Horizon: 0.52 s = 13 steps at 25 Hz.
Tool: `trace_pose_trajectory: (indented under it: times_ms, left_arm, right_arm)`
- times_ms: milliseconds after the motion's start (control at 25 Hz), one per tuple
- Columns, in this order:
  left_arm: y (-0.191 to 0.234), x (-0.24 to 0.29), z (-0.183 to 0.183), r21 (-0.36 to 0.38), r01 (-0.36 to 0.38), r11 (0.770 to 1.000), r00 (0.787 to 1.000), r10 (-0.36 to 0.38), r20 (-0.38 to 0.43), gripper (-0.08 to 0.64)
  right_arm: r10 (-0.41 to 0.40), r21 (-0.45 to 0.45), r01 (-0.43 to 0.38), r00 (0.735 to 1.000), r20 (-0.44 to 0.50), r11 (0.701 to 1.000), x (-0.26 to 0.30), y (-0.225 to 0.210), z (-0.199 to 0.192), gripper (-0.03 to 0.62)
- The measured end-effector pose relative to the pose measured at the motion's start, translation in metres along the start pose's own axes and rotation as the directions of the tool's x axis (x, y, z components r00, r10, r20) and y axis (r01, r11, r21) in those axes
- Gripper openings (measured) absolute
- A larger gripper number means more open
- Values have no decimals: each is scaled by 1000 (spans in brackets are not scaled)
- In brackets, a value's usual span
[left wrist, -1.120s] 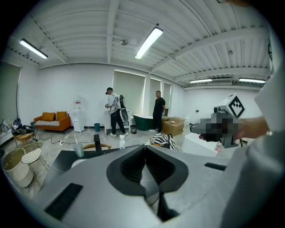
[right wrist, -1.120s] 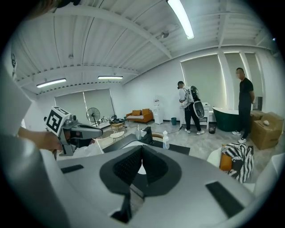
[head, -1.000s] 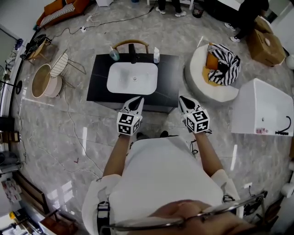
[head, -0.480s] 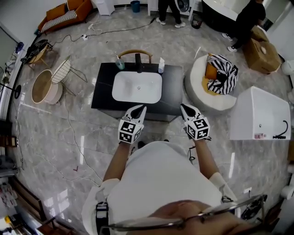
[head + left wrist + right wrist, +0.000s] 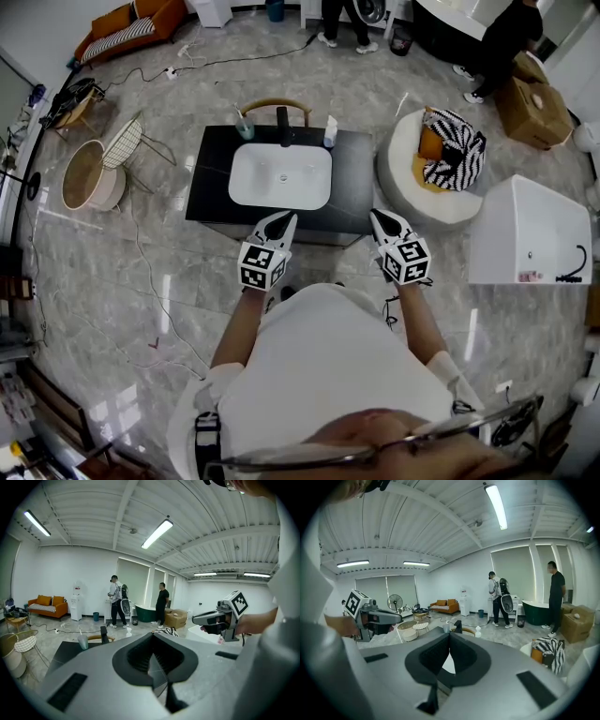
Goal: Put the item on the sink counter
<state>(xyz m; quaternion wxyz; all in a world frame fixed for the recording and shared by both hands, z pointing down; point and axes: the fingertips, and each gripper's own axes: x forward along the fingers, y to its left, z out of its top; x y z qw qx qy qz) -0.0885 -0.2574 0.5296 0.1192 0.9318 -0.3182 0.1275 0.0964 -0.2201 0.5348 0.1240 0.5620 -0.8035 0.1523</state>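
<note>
Black sink counter [image 5: 354, 183] w/ white basin [image 5: 279, 175] sits straight ahead. Left gripper [image 5: 284, 219] and right gripper [image 5: 382, 217] hover by its front edge — both w/ jaws pinched together, nothing btw them.

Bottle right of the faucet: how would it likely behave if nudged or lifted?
The bottle stands upright and looks tall and narrow, so a push high up would probably tip it. It seems to be white plastic, so it is likely stiff and fairly light, though its fill cannot be seen. The dark counter looks smooth, so a low push may slide it.
</note>
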Motion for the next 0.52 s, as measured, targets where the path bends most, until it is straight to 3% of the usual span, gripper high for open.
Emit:
trace_pose_trajectory:
  times_ms: [520]
  left_arm:
    - [12, -2, -6, -42, -9, 999, 1000, 9, -2, 5]
  right_arm:
    - [8, -7, -8, 1000, -4, 1000, 7, 2, 1, 6]
